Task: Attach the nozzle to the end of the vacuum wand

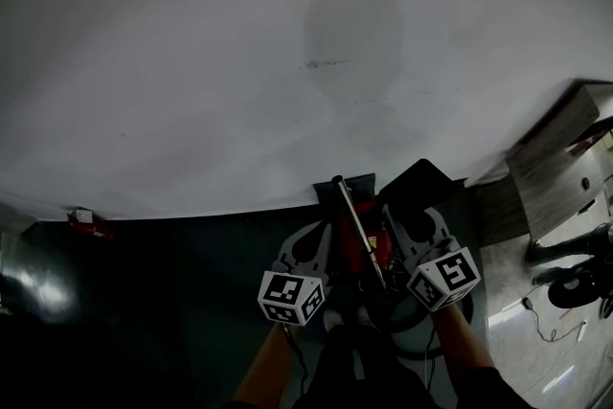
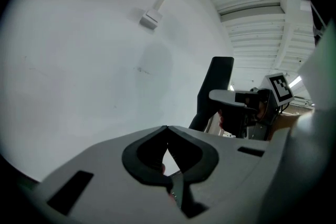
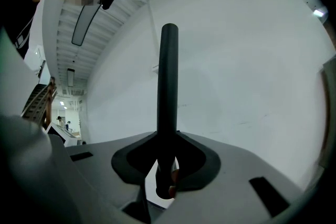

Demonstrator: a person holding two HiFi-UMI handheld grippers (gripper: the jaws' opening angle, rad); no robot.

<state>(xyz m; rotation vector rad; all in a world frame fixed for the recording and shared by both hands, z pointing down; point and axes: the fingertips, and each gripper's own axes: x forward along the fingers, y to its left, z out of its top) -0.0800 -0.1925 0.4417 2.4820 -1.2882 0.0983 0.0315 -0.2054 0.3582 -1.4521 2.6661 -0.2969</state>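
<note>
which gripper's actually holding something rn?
The right gripper: a black nozzle stands clamped between its jaws. The left gripper is shut, with nothing between its jaws.

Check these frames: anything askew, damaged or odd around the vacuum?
Nothing stands out. The right tool grips a black tube squarely, upright between its jaws; the left tool is shut and empty. Only a faint grey patch on the wall, likely shadow.

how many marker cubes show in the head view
2. One cube rides on the left gripper, low and left of centre; the other cube rides on the right gripper, just right of the vacuum wand. None looks hidden.
</note>
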